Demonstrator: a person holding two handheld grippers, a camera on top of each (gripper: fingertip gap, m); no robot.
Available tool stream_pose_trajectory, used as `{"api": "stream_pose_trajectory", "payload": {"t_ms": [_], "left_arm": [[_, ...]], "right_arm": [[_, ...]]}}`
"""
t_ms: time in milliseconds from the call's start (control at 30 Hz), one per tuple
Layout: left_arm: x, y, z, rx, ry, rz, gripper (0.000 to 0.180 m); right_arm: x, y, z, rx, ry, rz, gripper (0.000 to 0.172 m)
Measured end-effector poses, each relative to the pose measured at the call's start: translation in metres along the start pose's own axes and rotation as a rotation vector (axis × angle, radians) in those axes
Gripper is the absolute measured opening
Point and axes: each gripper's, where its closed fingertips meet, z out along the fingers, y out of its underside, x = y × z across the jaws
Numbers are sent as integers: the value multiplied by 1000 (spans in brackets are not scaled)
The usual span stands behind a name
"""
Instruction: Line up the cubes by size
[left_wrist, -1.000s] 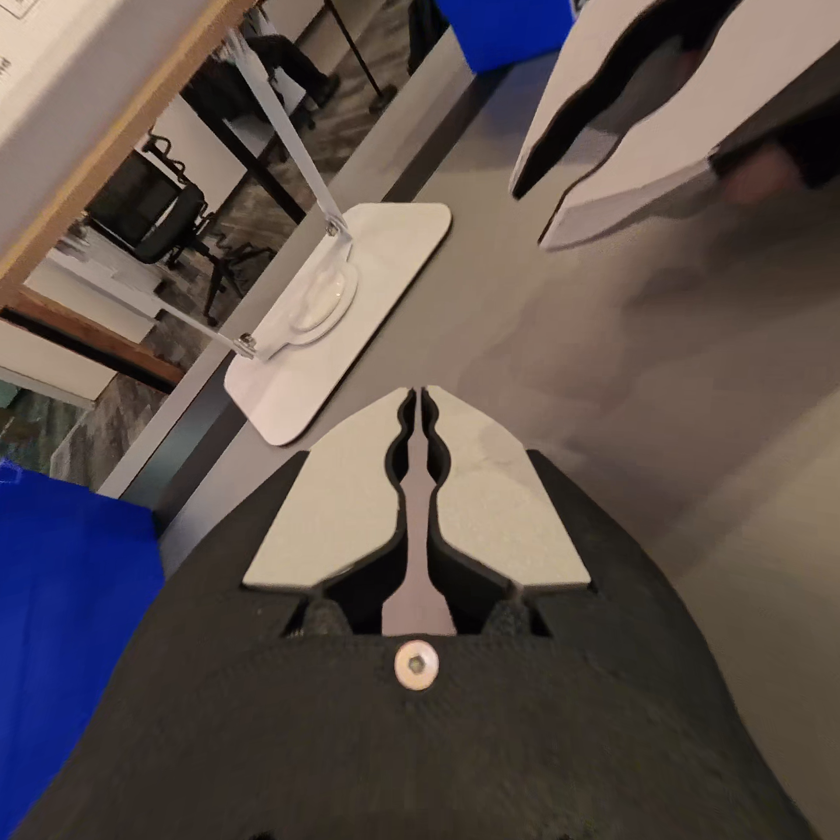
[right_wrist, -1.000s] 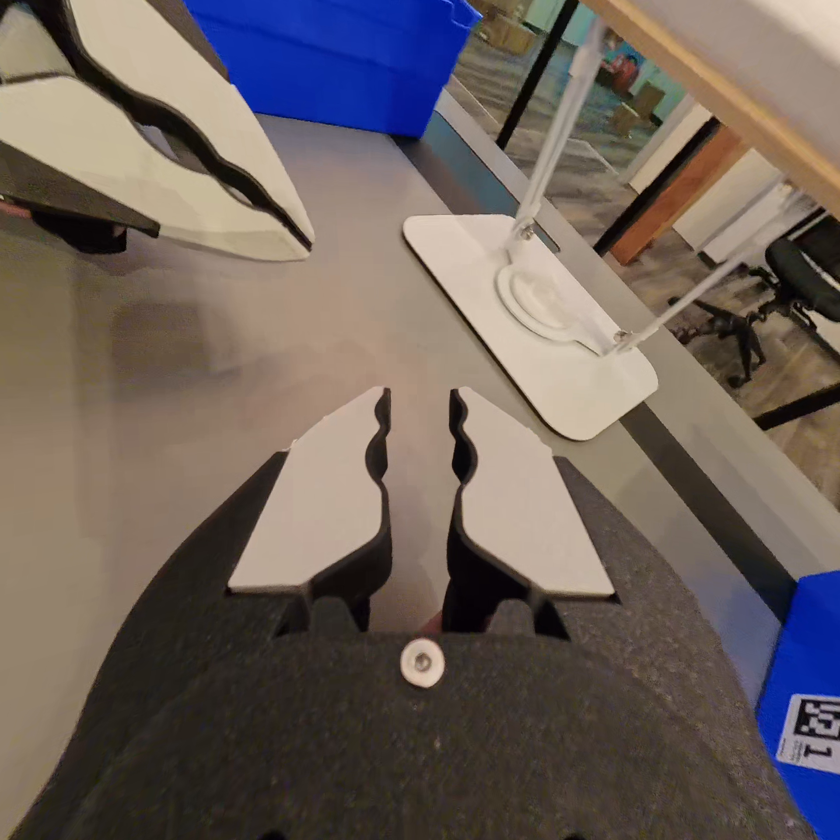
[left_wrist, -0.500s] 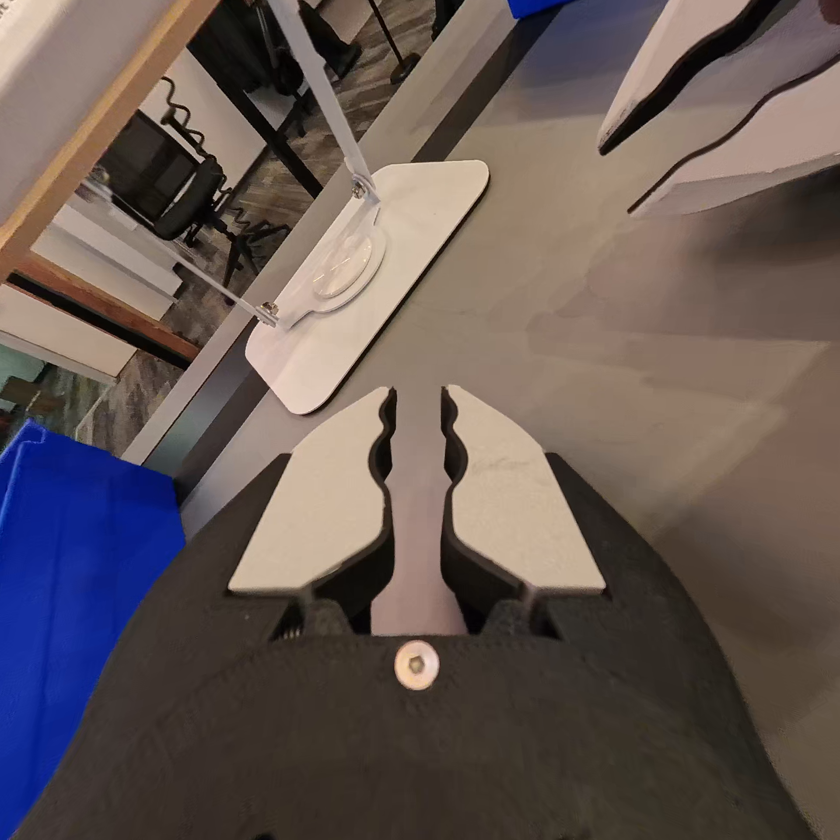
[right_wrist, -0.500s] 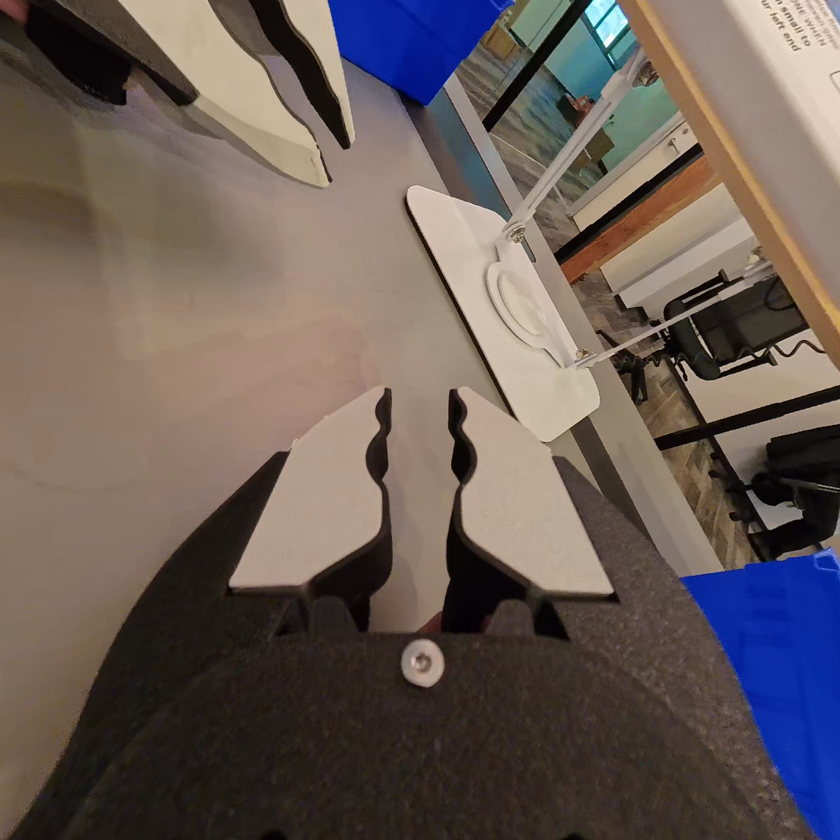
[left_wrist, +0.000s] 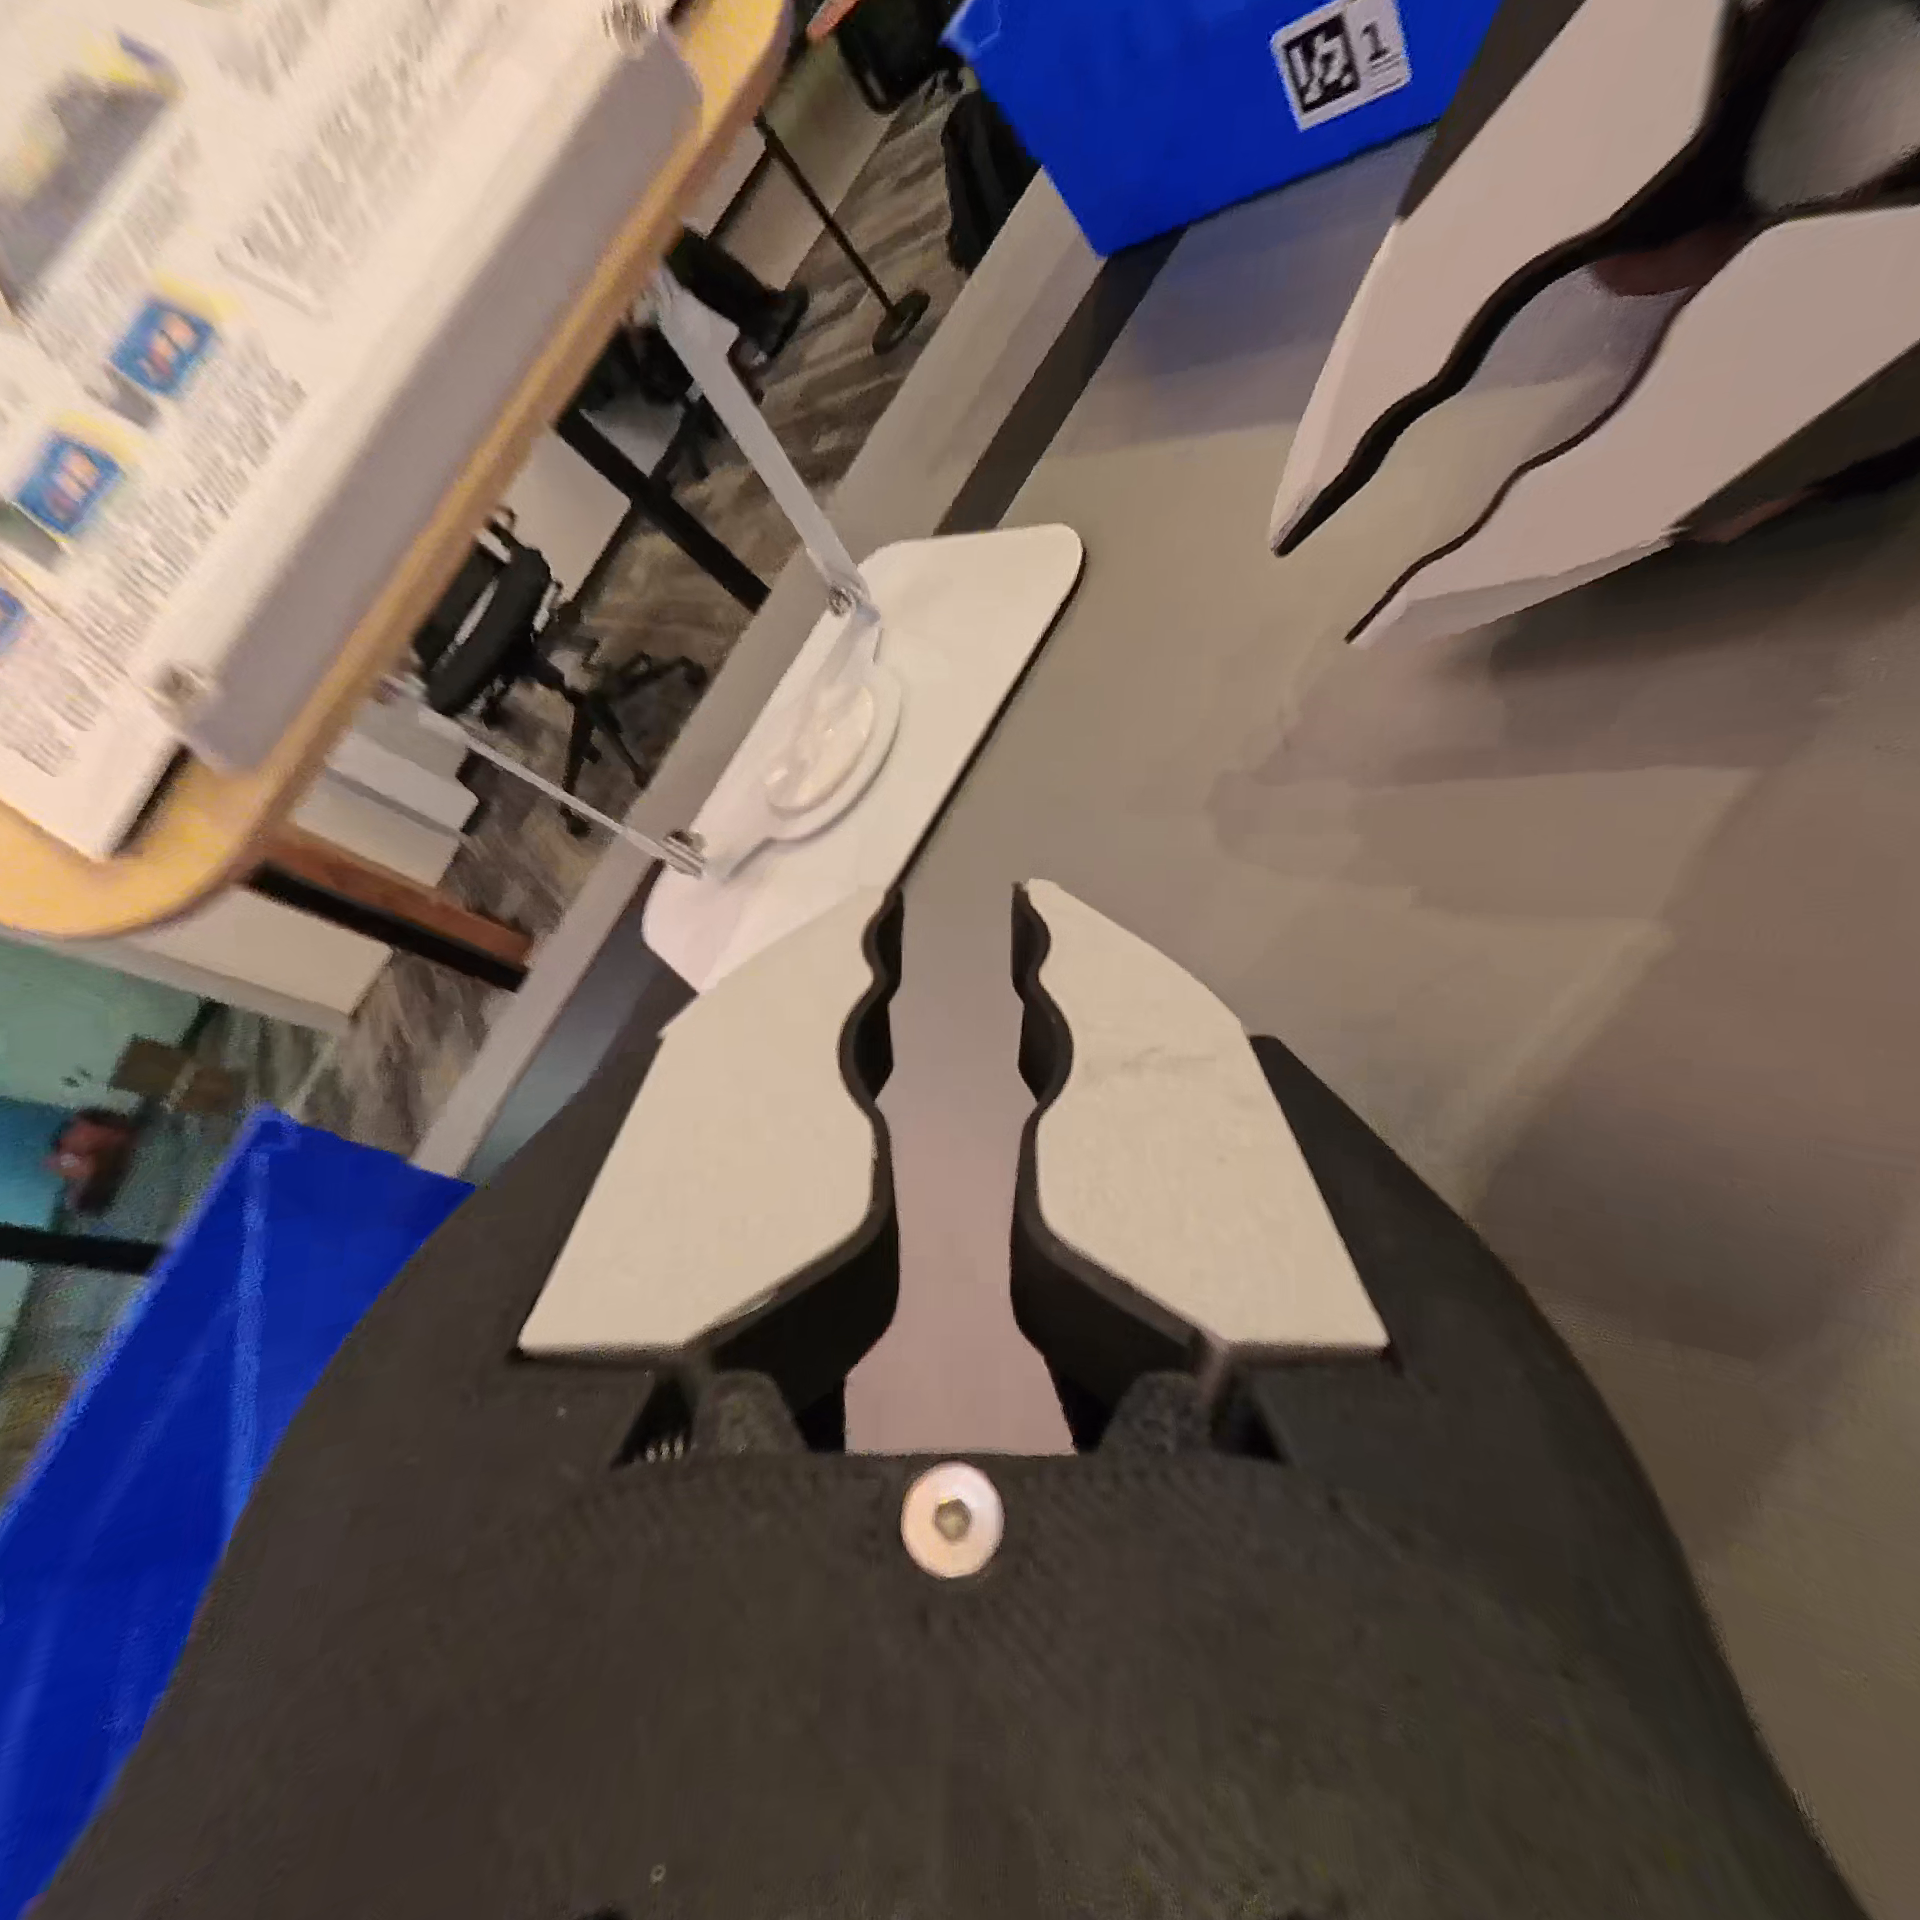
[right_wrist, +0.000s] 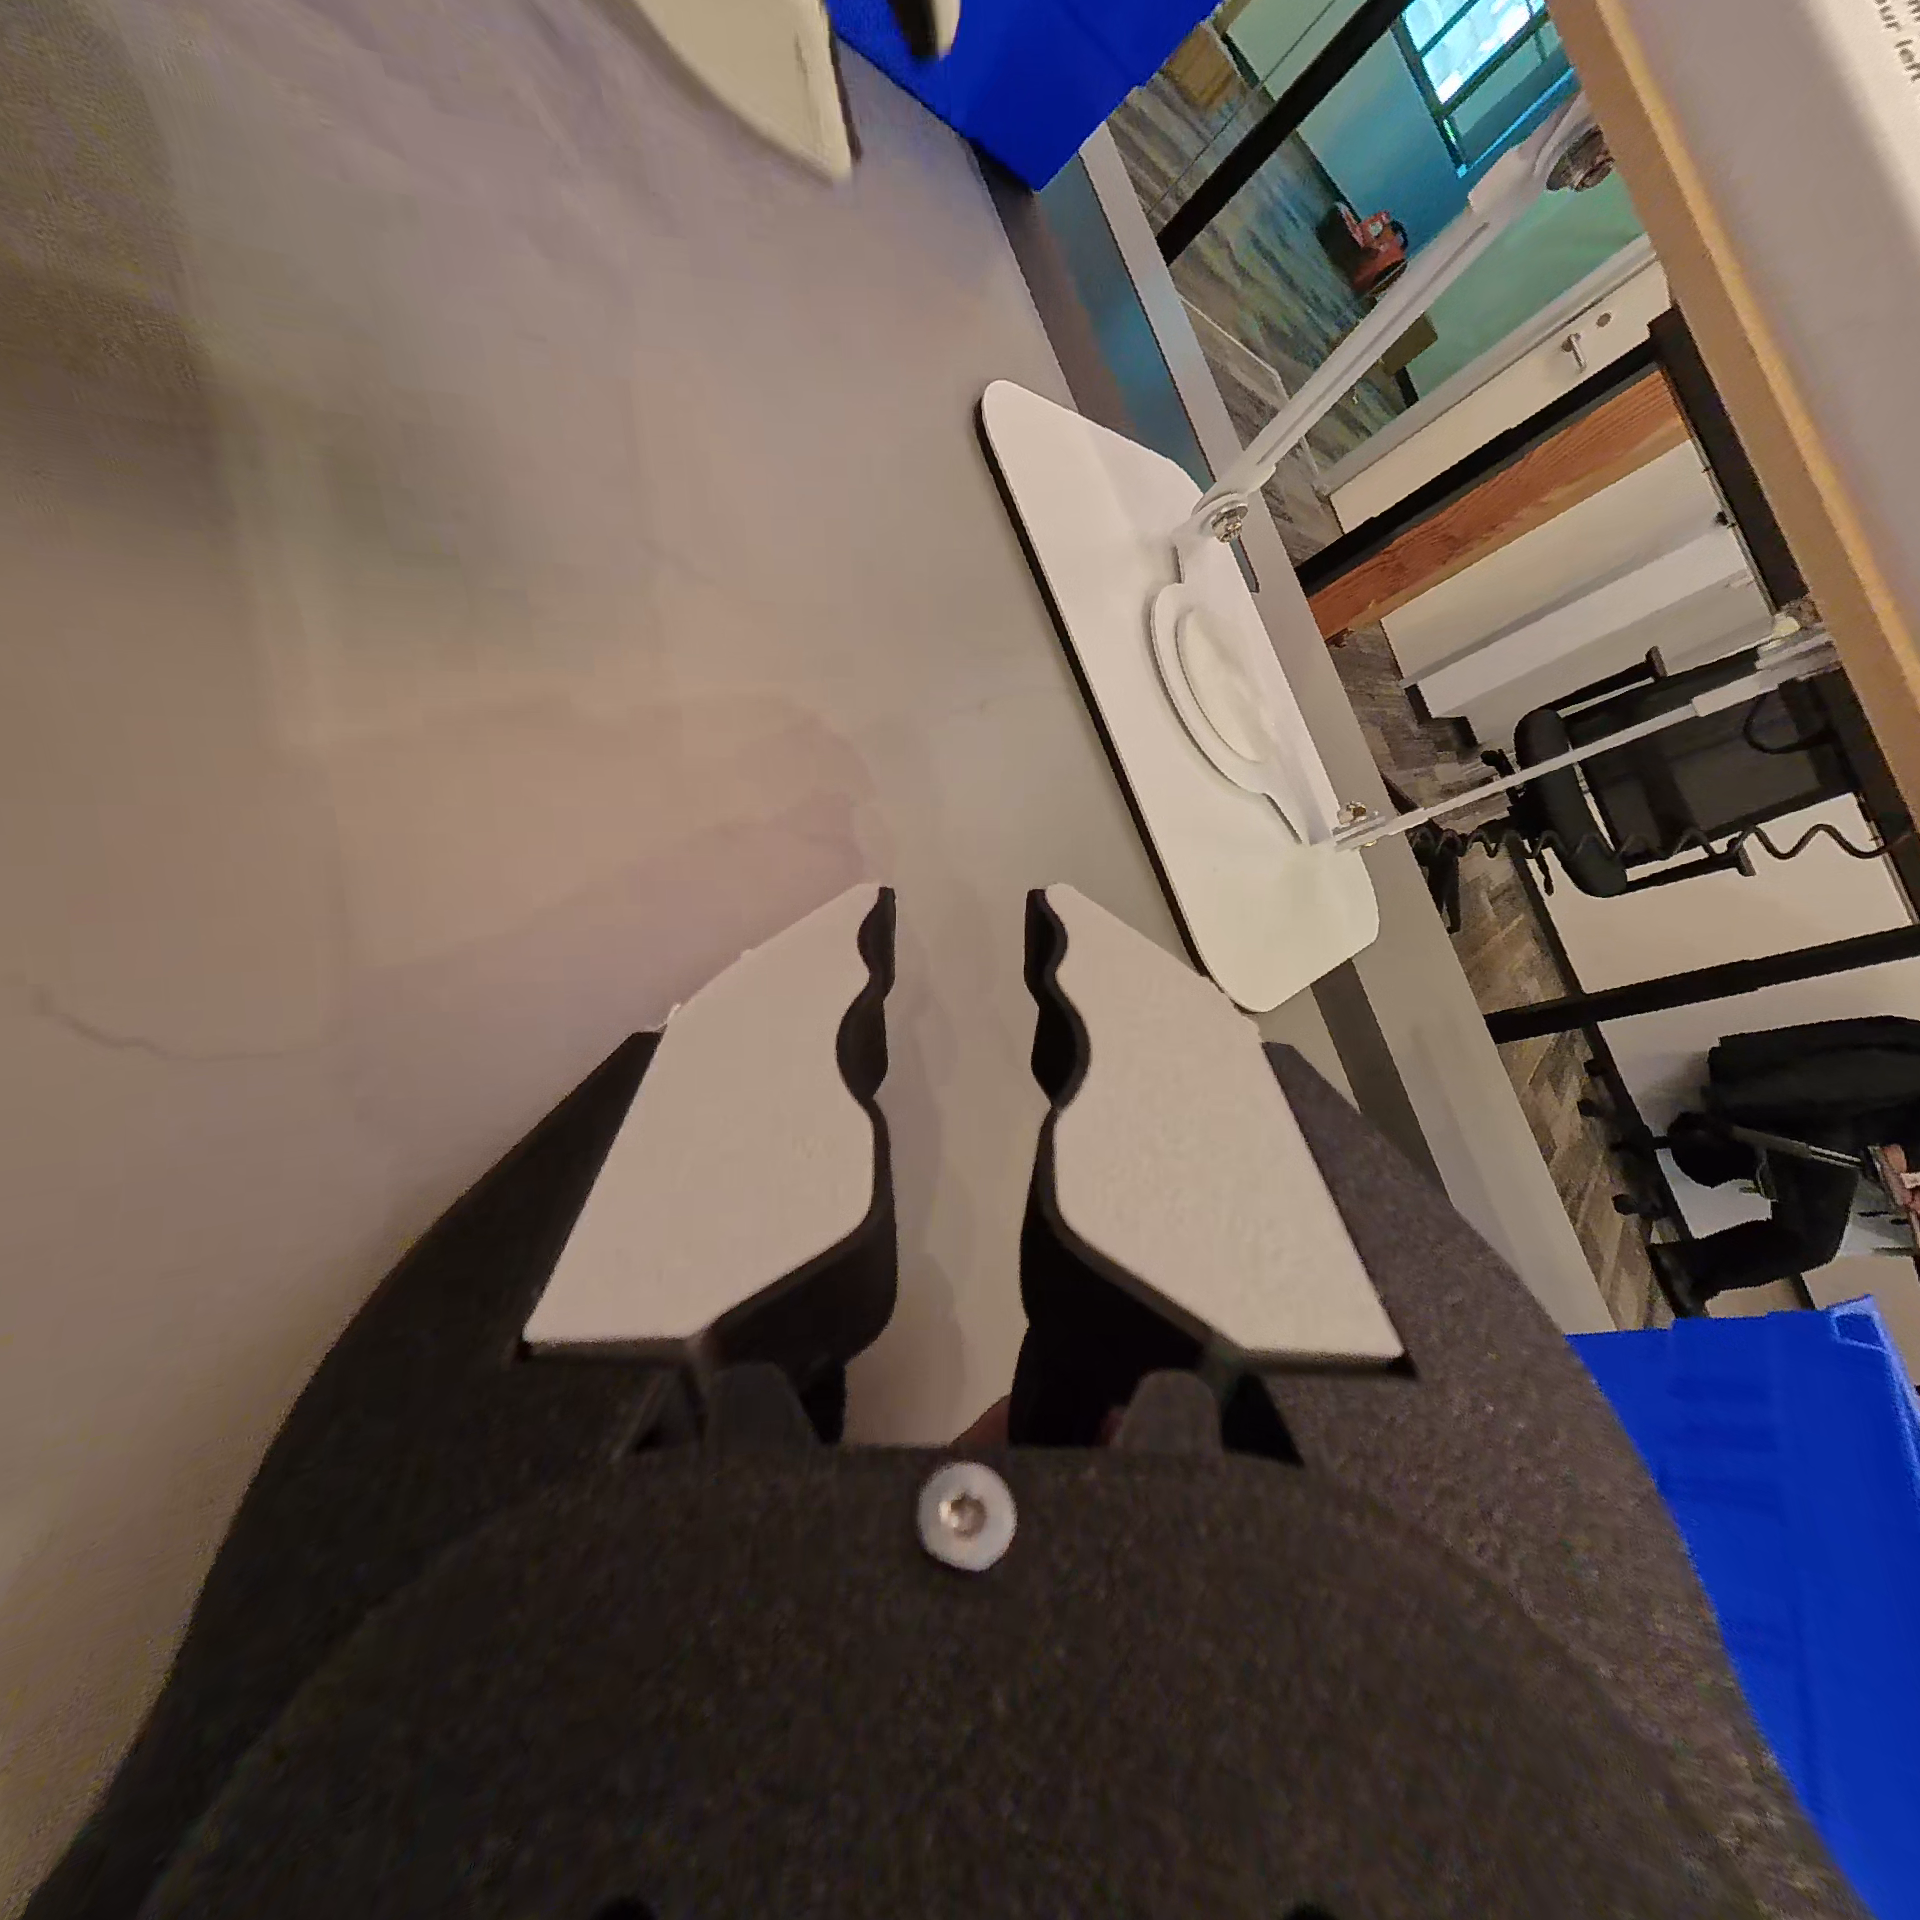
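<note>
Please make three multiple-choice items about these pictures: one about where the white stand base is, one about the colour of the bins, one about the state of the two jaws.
1. Where does the white base lie?
A. at the table's edge
B. inside a bin
C. between the left jaws

2. What colour are the bins?
A. red
B. blue
C. green

3. How are both jaws?
A. apart, with nothing between them
B. shut on a cube
C. apart around a cube

Key:
1 A: the base lies flat on the grey table, along its edge.
2 B: the bins are blue.
3 A: the left gripper and right gripper show only table between their fingers; no cube is in view.
</note>
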Motion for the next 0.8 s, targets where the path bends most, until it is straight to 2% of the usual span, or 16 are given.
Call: {"api": "stream_pose_trajectory", "payload": {"t_ms": [67, 167, 267, 433, 533, 567, 700, 800], "left_arm": [[-17, -12, -17, 16, -40, 59, 20], [-57, -29, -49, 46, -99, 67, 26], [-110, -23, -78, -15, -171, 114, 32], [-185, 35, -98, -205, -154, 165, 48], [-205, 75, -98, -301, -63, 151, 51], [-204, 88, -96, -341, -5, 160, 45], [-194, 135, -79, -482, 205, 205, 47], [-191, 159, -58, -537, 286, 224, 46]], "right_arm": [[0, 0, 0, 1, -1, -2, 23], [0, 0, 0, 0, -2, -3, 22], [0, 1, 1, -1, -6, 0, 22], [1, 2, 1, -6, -5, 1, 21], [1, 2, 1, -6, -7, -3, 19], [1, 2, 1, -6, -8, -3, 19], [0, 2, 1, -1, -15, -12, 17], [-1, 2, 1, 1, -15, -17, 16]]}}
